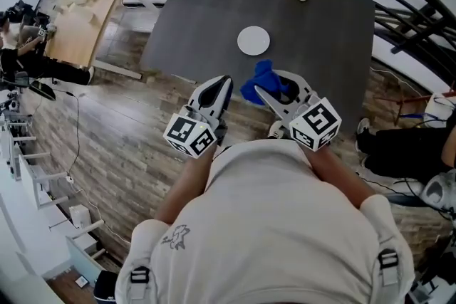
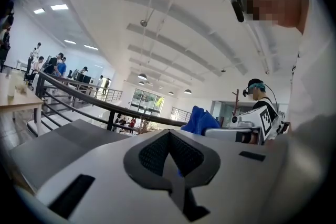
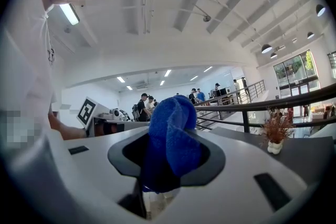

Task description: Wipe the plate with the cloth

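Plate (image 1: pixel 254 40) sits mid tabletop (image 1: pixel 335 46), well apart from the near edge, ahead of both grippers. R gripper (image 1: pixel 269 90) is clamped on blue cloth (image 1: pixel 258 84), nearer plate. L gripper (image 1: pixel 219 90) is closed, empty, further left.

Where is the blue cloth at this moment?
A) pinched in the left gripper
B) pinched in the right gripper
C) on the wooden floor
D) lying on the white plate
B: the right gripper is shut on the blue cloth, while the white plate lies bare on the table.
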`<state>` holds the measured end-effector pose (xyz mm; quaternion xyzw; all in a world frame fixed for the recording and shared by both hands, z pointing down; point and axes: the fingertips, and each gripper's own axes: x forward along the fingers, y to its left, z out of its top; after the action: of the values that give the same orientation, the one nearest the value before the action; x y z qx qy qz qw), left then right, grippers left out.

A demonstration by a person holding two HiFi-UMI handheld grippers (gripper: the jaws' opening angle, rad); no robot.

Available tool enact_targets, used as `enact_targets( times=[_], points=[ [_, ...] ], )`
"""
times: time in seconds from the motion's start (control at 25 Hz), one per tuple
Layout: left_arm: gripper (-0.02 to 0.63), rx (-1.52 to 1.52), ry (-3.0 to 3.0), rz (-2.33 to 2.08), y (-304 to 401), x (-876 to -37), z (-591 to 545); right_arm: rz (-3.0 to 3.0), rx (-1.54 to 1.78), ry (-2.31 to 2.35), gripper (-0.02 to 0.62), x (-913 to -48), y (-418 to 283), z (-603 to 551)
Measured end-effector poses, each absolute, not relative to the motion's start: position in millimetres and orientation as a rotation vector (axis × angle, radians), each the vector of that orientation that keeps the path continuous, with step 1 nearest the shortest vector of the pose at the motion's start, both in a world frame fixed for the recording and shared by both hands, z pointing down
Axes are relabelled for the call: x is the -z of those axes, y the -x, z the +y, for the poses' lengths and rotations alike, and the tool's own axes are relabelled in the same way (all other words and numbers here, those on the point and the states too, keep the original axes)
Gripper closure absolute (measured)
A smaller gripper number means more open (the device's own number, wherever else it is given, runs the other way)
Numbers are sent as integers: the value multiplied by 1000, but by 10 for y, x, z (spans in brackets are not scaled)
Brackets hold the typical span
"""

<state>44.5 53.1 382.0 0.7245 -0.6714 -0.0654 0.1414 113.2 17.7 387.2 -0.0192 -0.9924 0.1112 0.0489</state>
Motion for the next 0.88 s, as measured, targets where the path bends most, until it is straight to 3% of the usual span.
enact_targets(
  times=[0.88],
  points=[
    [600,131,-2283,-1693,-487,-4001,-630,-3010,-355,-329,462,-4021,-1483,-837]
  ],
)
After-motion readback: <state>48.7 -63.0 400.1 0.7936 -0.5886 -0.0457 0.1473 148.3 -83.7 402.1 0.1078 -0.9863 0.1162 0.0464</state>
